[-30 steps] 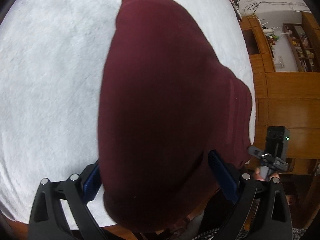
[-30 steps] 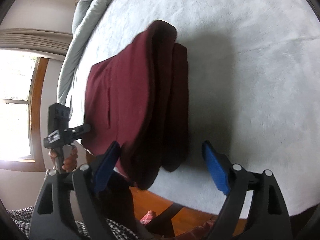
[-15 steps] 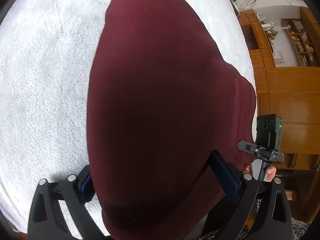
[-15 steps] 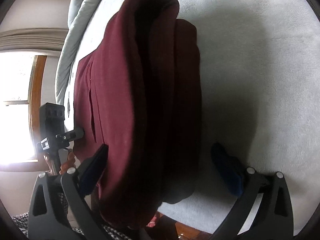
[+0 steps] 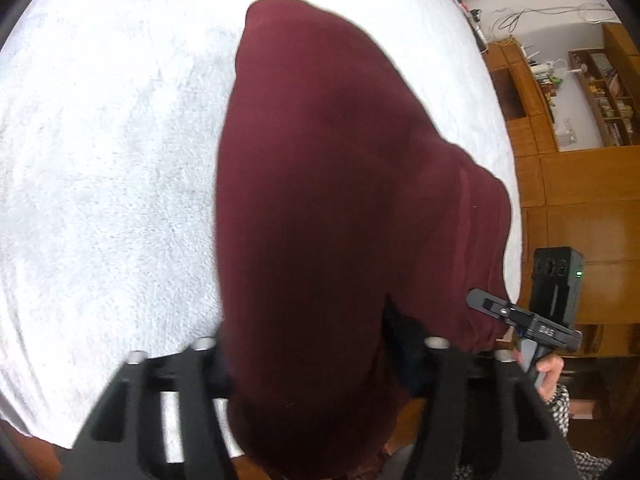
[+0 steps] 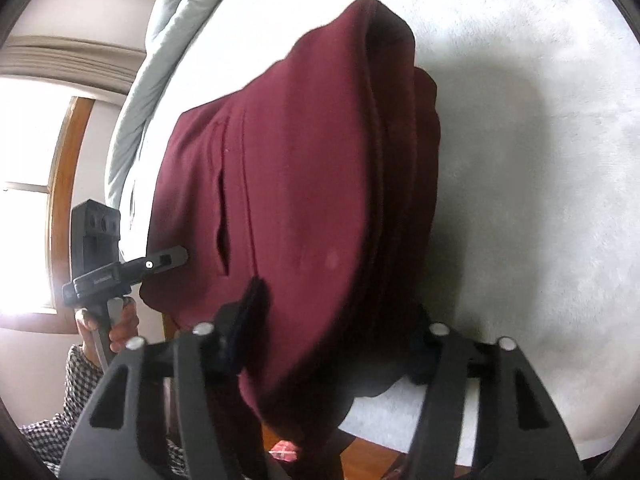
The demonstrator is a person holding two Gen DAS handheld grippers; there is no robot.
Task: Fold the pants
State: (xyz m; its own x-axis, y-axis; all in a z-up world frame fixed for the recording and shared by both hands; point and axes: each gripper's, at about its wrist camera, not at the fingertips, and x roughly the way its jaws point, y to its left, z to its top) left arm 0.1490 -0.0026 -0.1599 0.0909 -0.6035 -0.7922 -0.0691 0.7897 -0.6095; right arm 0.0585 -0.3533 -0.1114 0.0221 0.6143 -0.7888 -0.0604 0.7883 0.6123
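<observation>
While the maroon pants (image 5: 320,208) lie folded in thick layers near the edge of the white fleece blanket (image 5: 104,184), both tools grip their near end — the left gripper (image 5: 316,364) has its jaws pressed against either side of the bundle, and the right gripper (image 6: 332,340) clamps the stacked layers the same way. Cloth fills each gap. A grey-green duvet (image 6: 160,56) lies bunched along the far edge, beside a window (image 6: 28,208).
</observation>
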